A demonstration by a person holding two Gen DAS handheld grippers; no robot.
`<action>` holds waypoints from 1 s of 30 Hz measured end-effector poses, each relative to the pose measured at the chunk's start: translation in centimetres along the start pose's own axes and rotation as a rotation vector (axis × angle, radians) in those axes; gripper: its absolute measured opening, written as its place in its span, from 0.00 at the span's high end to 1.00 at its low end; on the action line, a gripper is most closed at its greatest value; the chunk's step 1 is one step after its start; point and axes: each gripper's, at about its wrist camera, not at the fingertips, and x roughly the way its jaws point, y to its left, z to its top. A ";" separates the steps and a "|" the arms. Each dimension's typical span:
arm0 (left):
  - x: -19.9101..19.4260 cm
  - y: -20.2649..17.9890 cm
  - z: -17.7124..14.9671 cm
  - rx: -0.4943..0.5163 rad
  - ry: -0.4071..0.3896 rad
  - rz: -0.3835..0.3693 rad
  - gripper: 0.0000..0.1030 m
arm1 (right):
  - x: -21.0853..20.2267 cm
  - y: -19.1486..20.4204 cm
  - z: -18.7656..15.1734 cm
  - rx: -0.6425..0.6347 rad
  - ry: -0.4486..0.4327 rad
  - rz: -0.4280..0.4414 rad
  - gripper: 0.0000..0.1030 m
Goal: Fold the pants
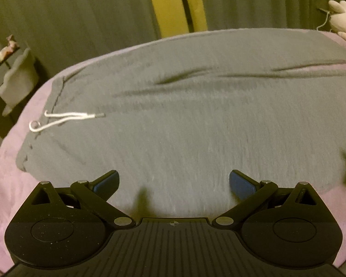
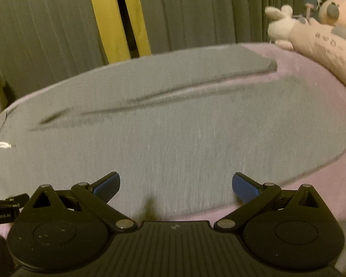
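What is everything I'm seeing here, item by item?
pants: one, grey, spread flat on the bed, waist to the left.
drawstring: one, white, at the waistband.
bed cover: one, pink, under the pants.
curtains: grey, behind the bed.
yellow strips: two, between the curtains.
plush toys: at least two, pale pink, far right of the bed.
left gripper: one, black with blue pads, open above the pants' near edge.
right gripper: one, same colours, open above the near edge.
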 end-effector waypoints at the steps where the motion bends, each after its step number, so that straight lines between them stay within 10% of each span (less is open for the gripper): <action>1: 0.0 0.2 0.7 -0.003 0.003 0.000 0.00 | 0.2 -0.1 0.7 -0.006 0.019 0.008 0.00; 8: 0.7 1.7 8.6 0.015 -0.018 0.025 0.00 | 4.0 -1.4 5.7 0.036 0.125 0.058 0.00; 15: 7.3 7.8 19.1 -0.221 0.067 -0.029 0.00 | 9.3 -2.7 15.1 0.072 0.071 -0.042 0.00; 20: 15.1 11.5 25.1 -0.320 0.125 0.101 0.00 | 17.3 -3.5 21.6 0.138 0.130 0.032 0.00; 30: 25.3 14.6 29.0 -0.378 0.230 0.110 0.00 | 31.7 -3.9 29.7 0.443 0.290 -0.011 0.01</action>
